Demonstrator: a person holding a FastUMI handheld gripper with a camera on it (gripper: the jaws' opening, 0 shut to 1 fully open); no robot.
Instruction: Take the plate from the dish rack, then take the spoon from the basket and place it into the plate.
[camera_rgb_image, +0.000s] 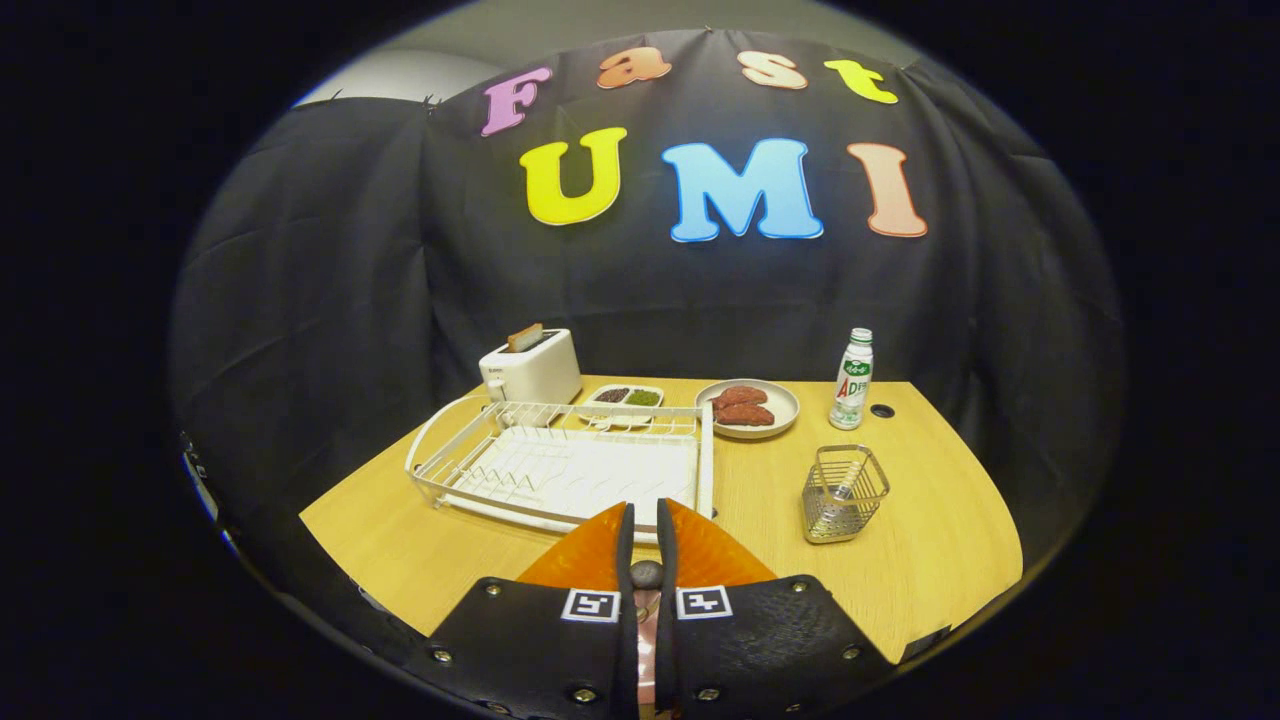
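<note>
My gripper is shut on an orange plate, whose rim passes between the two fingers and spreads out to both sides just in front of the camera. The plate is held over the near edge of the wooden table. Just beyond the fingertips lies the white wire dish rack, with nothing standing in it. To the right of the rack stands a small metal mesh basket with the spoon leaning inside it, handle up.
A white toaster with a slice in it stands behind the rack. Beside it are a small two-part dish, a plate of reddish food and a green-labelled bottle. A dark hole marks the tabletop near the bottle.
</note>
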